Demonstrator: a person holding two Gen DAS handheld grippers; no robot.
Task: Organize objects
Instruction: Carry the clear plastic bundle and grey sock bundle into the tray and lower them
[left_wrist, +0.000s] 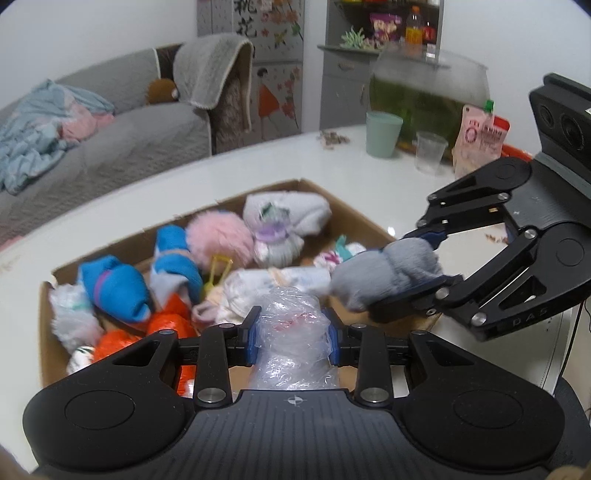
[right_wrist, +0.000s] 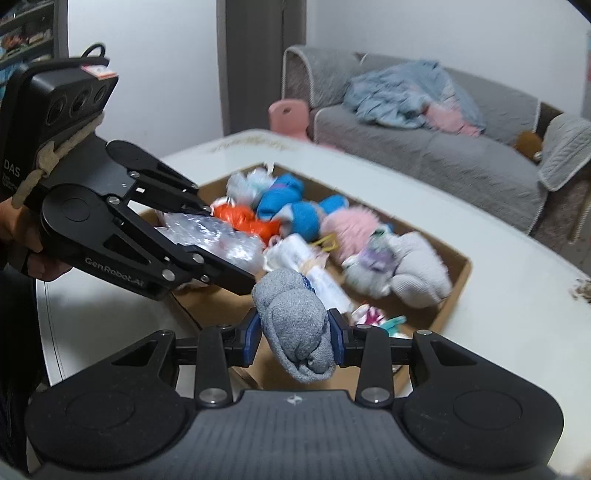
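Observation:
A shallow cardboard box (left_wrist: 354, 210) (right_wrist: 460, 273) on the white table holds several rolled socks, blue, orange, pink and grey. My left gripper (left_wrist: 291, 339) is shut on a crumpled clear plastic bag (left_wrist: 291, 325) above the box's near edge; it also shows in the right wrist view (right_wrist: 221, 240), with the plastic bag (right_wrist: 210, 232) between its fingers. My right gripper (right_wrist: 295, 338) is shut on a rolled grey sock (right_wrist: 295, 325), held above the box's near edge; in the left wrist view the right gripper (left_wrist: 424, 266) holds the grey sock (left_wrist: 388, 273) close to the bag.
On the table behind the box stand a green cup (left_wrist: 382, 134), a clear plastic cup (left_wrist: 430, 151), a snack pouch (left_wrist: 480, 140) and a fish tank (left_wrist: 428, 96). A grey sofa (right_wrist: 443, 147) with clothes lies beyond the table.

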